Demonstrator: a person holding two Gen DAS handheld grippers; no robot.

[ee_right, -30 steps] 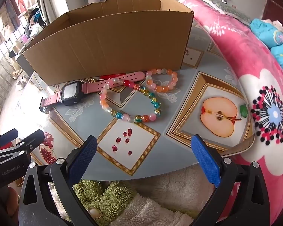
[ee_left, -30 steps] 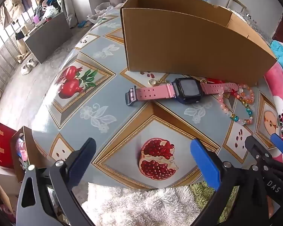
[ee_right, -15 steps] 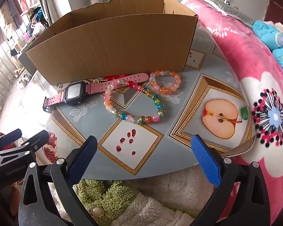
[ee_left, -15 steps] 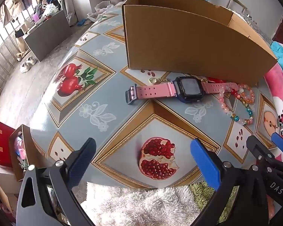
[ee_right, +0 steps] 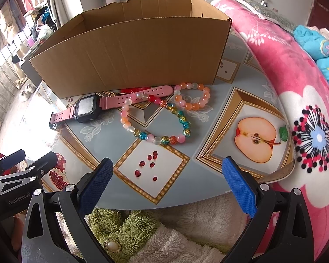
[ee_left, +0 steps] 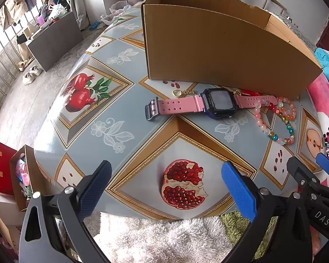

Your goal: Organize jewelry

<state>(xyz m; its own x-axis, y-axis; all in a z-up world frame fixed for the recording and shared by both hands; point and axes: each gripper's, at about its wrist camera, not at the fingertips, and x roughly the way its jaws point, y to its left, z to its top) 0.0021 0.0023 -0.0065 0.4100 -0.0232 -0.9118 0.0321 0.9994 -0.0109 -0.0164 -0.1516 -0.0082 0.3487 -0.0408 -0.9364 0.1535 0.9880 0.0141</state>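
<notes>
Cardboard box [ee_right: 131, 52] open-topped, interior hidden, watch [ee_right: 86, 108] lying alongside

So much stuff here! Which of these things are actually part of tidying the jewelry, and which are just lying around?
Part of the job:
- pink watch
- large multicoloured bead bracelet
- small orange bead bracelet
- gold chain behind the watch
- cardboard box, probably where they go

Just lying about:
- pink floral blanket
- shoes on the floor
- red bag
</notes>
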